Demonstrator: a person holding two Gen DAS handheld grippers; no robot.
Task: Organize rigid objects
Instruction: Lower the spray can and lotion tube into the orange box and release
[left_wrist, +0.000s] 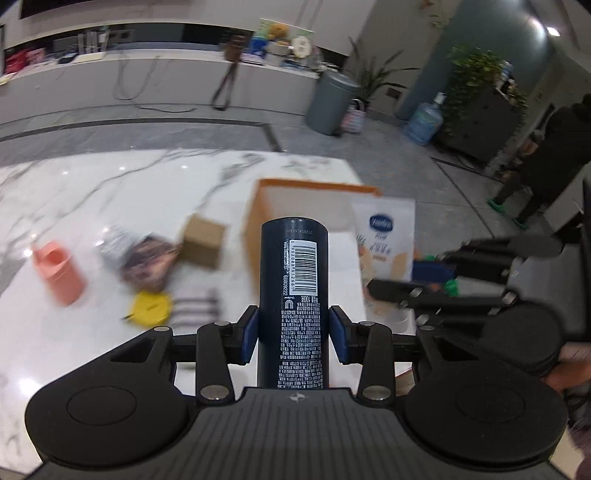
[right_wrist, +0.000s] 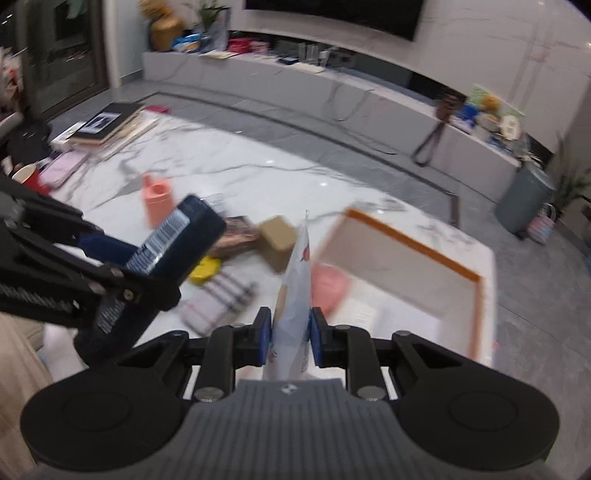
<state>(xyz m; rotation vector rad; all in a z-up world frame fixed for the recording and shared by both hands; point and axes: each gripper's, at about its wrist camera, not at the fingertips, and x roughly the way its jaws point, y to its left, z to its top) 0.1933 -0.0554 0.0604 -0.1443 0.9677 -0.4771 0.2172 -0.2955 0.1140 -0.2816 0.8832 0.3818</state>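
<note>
Marble-white table (left_wrist: 92, 192) carries, from left to right, one salmon-pink plastic cup (left_wrist: 59, 271), one dark patterned packet (left_wrist: 149, 264), one yellow round disc (left_wrist: 152, 307), one striped folded cloth (left_wrist: 194, 308), one small brown cardboard box (left_wrist: 203, 240) and one orange-rimmed open cardboard box (left_wrist: 258, 206). We hold two things off the table. Our left tool (left_wrist: 294, 334) grips one dark navy cylindrical bottle with a barcode label (left_wrist: 293, 280), its blue pads pressed on both sides, the bottle's long axis running straight forward away from us. Our right tool (right_wrist: 291, 338) is clamped on one white soft pouch with a blue logo (right_wrist: 295, 273), held edge-on and pointing forward. We judge the orange-rimmed box to be the goal; it lies ahead and slightly right of the bottle, directly ahead of the pouch, so our right hand looks nearer
</note>
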